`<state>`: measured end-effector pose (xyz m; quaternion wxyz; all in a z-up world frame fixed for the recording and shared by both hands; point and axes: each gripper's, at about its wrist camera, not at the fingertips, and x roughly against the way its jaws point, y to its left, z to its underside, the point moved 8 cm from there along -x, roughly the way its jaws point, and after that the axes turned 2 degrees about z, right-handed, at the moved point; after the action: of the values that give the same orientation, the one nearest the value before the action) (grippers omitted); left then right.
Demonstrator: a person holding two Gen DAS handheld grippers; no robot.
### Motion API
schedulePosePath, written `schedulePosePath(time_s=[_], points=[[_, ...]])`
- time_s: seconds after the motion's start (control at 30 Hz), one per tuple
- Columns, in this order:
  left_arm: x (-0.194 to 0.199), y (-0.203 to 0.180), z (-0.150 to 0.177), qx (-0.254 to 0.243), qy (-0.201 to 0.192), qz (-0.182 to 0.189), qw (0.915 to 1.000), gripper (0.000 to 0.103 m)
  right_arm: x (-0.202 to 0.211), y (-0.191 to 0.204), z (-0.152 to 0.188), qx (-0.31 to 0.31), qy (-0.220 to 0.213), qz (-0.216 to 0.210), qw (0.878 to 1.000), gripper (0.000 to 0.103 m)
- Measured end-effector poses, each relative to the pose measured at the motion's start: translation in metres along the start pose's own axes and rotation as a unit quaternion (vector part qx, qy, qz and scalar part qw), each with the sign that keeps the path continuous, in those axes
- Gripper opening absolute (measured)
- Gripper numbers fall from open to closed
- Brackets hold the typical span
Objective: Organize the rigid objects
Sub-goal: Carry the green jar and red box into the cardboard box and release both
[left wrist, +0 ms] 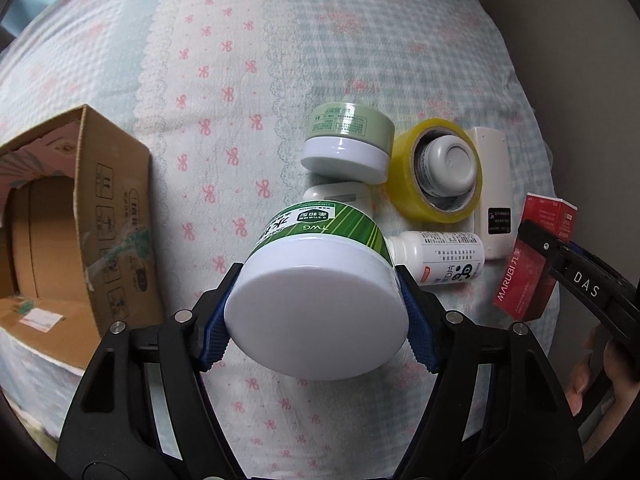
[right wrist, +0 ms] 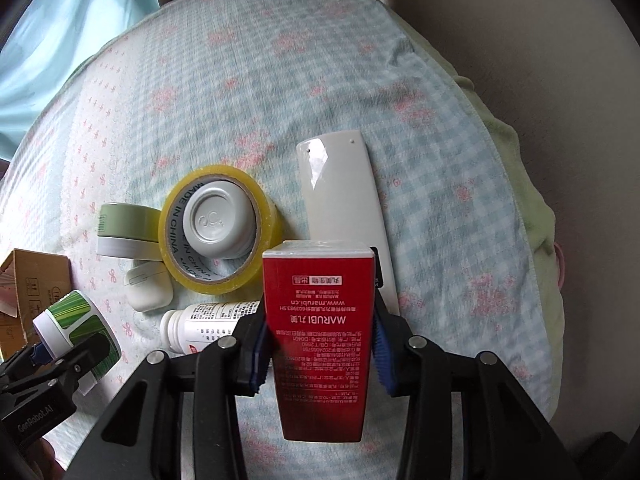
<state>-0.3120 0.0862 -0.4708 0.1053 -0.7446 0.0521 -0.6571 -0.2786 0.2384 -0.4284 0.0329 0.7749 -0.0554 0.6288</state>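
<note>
Your left hand-held gripper (left wrist: 318, 316) clamps the green jar (left wrist: 320, 280) by its smooth white lid, lifted above the bed (left wrist: 240, 60) near the cardboard box (left wrist: 80, 216); it may slip; your right hand-held gripper (right wrist: 318, 350) squeezes the red carton (right wrist: 320, 328), which could crush or swing into the tape roll (right wrist: 218, 236).

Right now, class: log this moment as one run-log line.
left gripper: shut on green jar | right gripper: shut on red box | carton: open, left | tape, remote: on bed
</note>
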Motion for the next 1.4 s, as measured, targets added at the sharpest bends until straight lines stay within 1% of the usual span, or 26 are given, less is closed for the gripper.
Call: schedulePosePath(time_s=[0.07,0.13,0.17,0.2,0.27,0.3,0.37,0.43,0.53,0.67,0.73,0.8,0.9,1.03,1.2,1.4], points=[[0.019,0.001,0.0,0.0,-0.012,0.002,0.9999,0.069,0.013,0.005,0.0,0.004,-0.01,-0.006,1.0,0.039],[0.042,0.005,0.002,-0.001,-0.028,0.002,0.9996,0.069,0.033,0.007,-0.015,0.013,-0.022,-0.011,1.0,0.039],[0.053,0.009,0.003,-0.001,-0.037,0.002,0.9993,0.069,0.045,0.011,-0.015,0.017,-0.03,-0.015,0.999,0.039],[0.066,0.013,0.003,-0.001,-0.045,0.001,0.999,0.069,0.045,0.015,-0.029,0.021,-0.037,-0.02,0.999,0.039],[0.088,0.024,0.005,0.001,-0.06,0.0,0.9982,0.069,0.065,0.027,-0.037,0.031,-0.049,-0.031,0.998,0.039],[0.1,0.03,0.006,0.005,-0.067,0.001,0.9977,0.069,0.059,0.024,-0.048,0.034,-0.055,-0.039,0.997,0.039],[0.123,0.045,0.008,0.012,-0.079,0.005,0.9968,0.069,0.081,0.04,-0.052,0.042,-0.069,-0.055,0.995,0.039],[0.145,0.064,0.01,0.012,-0.091,0.003,0.9958,0.069,0.095,0.057,-0.056,0.049,-0.081,-0.072,0.993,0.039],[0.174,0.097,0.014,-0.001,-0.107,-0.011,0.9942,0.069,0.129,0.095,-0.058,0.057,-0.096,-0.105,0.988,0.039],[0.204,0.152,0.019,-0.006,-0.121,-0.014,0.9926,0.069,0.171,0.157,-0.049,0.071,-0.107,-0.136,0.982,0.039],[0.214,0.181,0.022,-0.01,-0.121,-0.014,0.9925,0.069,0.186,0.188,-0.042,0.071,-0.106,-0.149,0.98,0.039],[0.222,0.21,0.023,-0.02,-0.121,-0.017,0.9923,0.069,0.193,0.216,-0.033,0.057,-0.1,-0.165,0.98,0.039],[0.227,0.249,0.025,-0.039,-0.114,-0.022,0.9924,0.069,0.195,0.255,-0.021,0.039,-0.095,-0.175,0.979,0.039],[0.219,0.292,0.022,-0.069,-0.096,-0.022,0.9927,0.069,0.186,0.302,-0.01,0.021,-0.082,-0.181,0.98,0.039],[0.183,0.328,0.012,-0.101,-0.064,-0.025,0.9925,0.069,0.154,0.352,-0.004,0.019,-0.054,-0.181,0.982,0.039],[0.123,0.345,0.007,-0.137,-0.018,-0.031,0.9899,0.069,0.092,0.394,0.001,0.027,-0.002,-0.178,0.984,0.039]])
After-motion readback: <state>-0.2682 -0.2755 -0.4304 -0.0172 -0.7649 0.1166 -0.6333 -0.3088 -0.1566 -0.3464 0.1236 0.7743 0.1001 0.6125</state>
